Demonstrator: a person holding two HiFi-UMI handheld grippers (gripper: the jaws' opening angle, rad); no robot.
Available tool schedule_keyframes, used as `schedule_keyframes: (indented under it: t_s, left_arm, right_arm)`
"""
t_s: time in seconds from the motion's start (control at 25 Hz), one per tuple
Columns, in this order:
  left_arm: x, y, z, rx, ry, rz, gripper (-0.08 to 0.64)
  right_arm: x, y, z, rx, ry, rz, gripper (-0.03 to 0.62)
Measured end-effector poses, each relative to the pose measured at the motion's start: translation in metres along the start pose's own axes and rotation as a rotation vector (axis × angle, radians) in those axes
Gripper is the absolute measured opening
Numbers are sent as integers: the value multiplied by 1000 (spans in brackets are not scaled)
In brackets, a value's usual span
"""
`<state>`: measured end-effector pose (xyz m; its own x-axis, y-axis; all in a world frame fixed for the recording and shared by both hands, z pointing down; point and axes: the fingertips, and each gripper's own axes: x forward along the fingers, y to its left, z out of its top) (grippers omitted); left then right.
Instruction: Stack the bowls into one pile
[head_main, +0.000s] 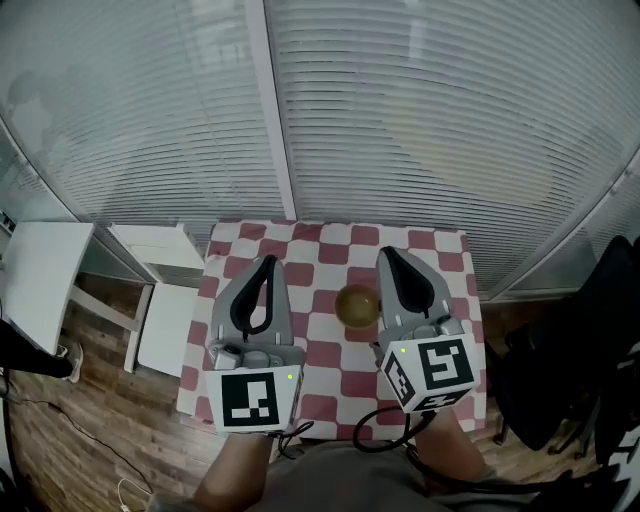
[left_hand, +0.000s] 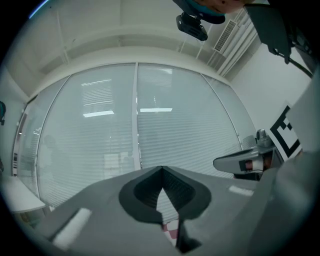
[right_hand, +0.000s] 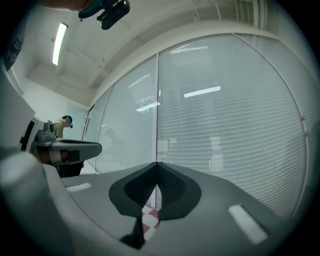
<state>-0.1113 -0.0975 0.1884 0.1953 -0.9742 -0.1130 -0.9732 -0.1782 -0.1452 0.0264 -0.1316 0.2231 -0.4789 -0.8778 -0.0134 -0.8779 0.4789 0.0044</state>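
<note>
Tabletop covered by a red-and-white checked cloth, standing before a wall of glazing with closed slatted blinds. One yellow-brown bowl sits near the middle of the cloth, between the two grippers. Whether it is a single bowl or several nested cannot be told.

Left gripper: held above the left half of the cloth. Its own view shows the fingers brought together at the tips, with nothing between them. Its marker cube carries a black-and-white square code pattern and a small green light.

Right gripper: held above the cloth just right of the bowl. Its fingers likewise meet at the tips, empty. Its cube bears similar code patterns on two visible faces.

Surroundings: white side table to the left on a wooden floor; dark chair to the right.
</note>
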Motion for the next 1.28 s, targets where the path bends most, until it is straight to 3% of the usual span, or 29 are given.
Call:
schedule_keyframes:
  t_s: [1.28]
  left_arm:
    - [-1,-18,3,-12,-1,-49,0]
  right_arm:
    - [-10,7,-3,-8,-7,35,25]
